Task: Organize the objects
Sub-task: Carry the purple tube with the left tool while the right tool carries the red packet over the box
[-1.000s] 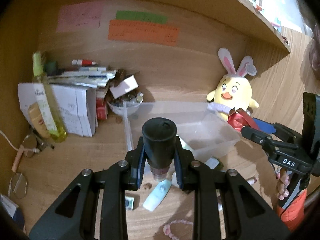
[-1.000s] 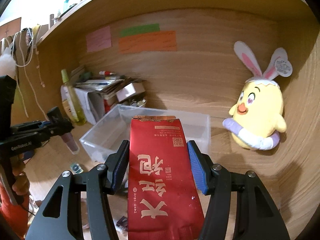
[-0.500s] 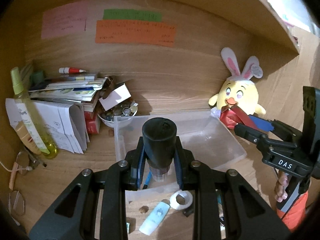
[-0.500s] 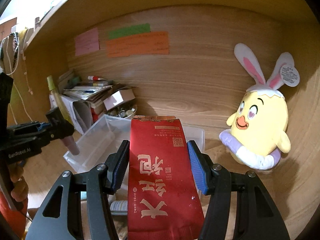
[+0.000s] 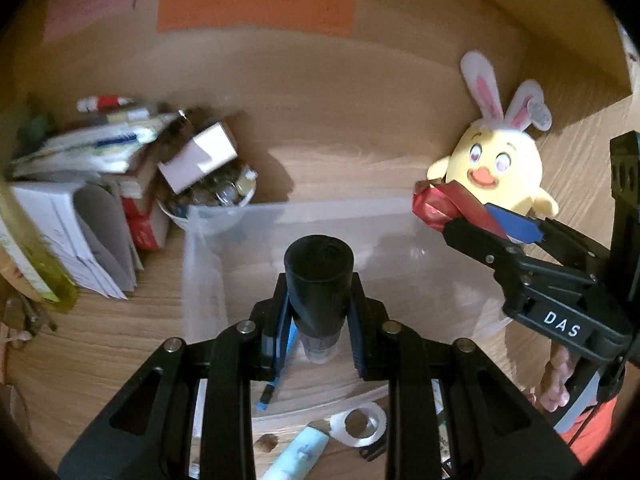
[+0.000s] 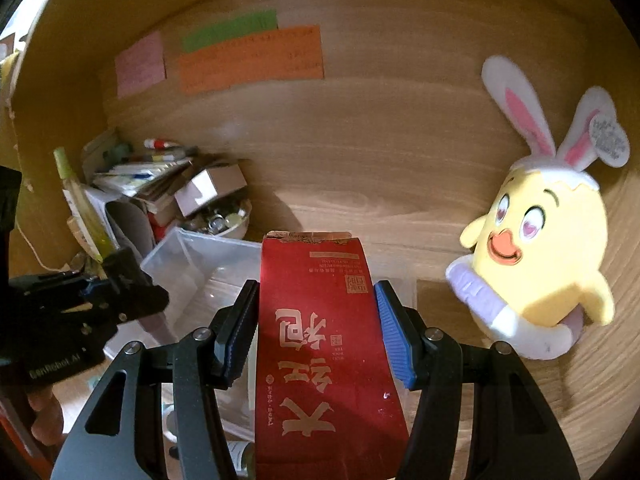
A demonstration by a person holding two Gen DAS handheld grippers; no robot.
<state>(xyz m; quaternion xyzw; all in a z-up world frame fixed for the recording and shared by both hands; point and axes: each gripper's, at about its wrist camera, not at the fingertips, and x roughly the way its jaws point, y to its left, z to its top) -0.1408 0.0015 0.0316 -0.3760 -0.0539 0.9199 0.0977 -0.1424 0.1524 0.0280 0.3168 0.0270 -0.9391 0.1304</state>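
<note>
Left gripper (image 5: 318,322): we see it clamped on a small bottle (image 5: 319,280) with a black cap, held above the near part of the clear bin (image 5: 208,256).
Right gripper (image 6: 316,332): we see it closed on a red packet (image 6: 320,344), poised over the bin's right end.
Step in hand: we judge both items are being carried to the bin for dropping.
Next move: we expect a lowering inside the walls, then release.
Beyond: a plush chick (image 6: 540,248) stands just right of the bin, apart from the packet.
</note>
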